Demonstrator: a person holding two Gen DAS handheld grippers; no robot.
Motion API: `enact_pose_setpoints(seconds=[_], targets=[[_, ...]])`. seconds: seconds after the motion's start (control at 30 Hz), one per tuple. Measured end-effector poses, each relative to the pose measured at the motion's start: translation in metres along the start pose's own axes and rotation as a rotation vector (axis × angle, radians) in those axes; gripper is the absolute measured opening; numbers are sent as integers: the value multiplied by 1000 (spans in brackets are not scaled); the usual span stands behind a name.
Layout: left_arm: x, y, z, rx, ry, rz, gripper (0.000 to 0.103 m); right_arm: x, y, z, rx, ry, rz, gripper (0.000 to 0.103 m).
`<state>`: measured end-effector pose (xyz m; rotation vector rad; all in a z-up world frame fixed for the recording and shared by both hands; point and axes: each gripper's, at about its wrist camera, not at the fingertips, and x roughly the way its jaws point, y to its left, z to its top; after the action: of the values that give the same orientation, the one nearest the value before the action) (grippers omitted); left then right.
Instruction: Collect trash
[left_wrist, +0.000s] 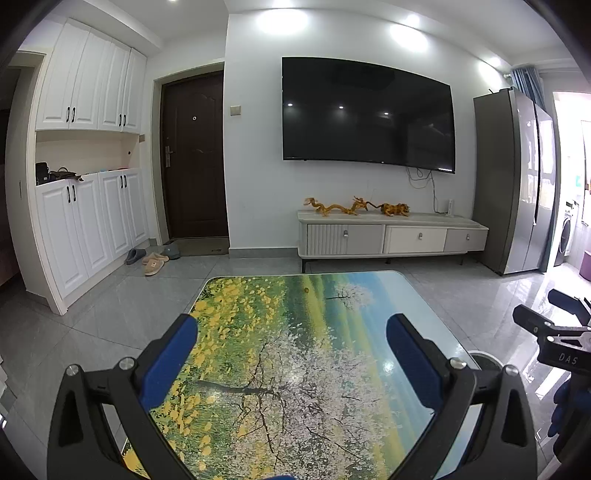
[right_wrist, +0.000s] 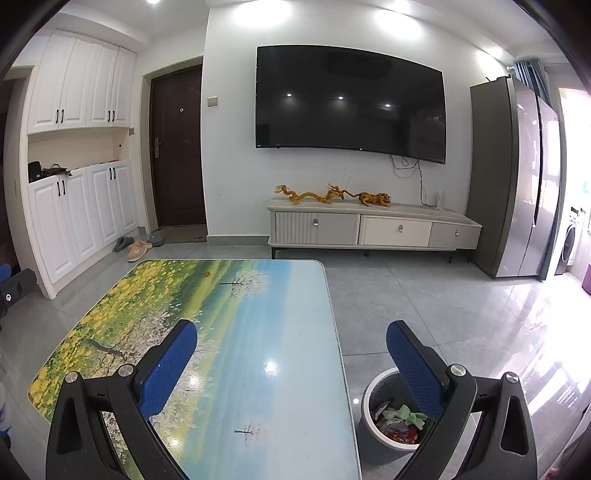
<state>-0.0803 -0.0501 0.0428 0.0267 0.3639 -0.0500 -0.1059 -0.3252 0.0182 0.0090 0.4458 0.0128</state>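
Orange and tiny, one scrap sits alone on the table near its far edge; it looks light and maybe crumbly, so I think a soft pinch from both sides is best. The left gripper and right gripper are both spread wide and hold nothing, and the bin by the table's right edge already has soft wrappers inside

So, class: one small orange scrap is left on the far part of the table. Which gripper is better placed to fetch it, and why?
Probably left. The left gripper is open and lines up almost straight with the orange scrap; the right gripper, also open, sits nearer the bin.
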Motion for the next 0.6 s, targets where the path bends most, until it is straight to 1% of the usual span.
enact_pose_setpoints(seconds=[0.2,0.6], targets=[[-4,2,-3,-14,-5,4,103,1,5,3,-23,-4,17,103],[-1,-7,-5,15,3,7,103,4,-3,3,-6,-14,16,103]])
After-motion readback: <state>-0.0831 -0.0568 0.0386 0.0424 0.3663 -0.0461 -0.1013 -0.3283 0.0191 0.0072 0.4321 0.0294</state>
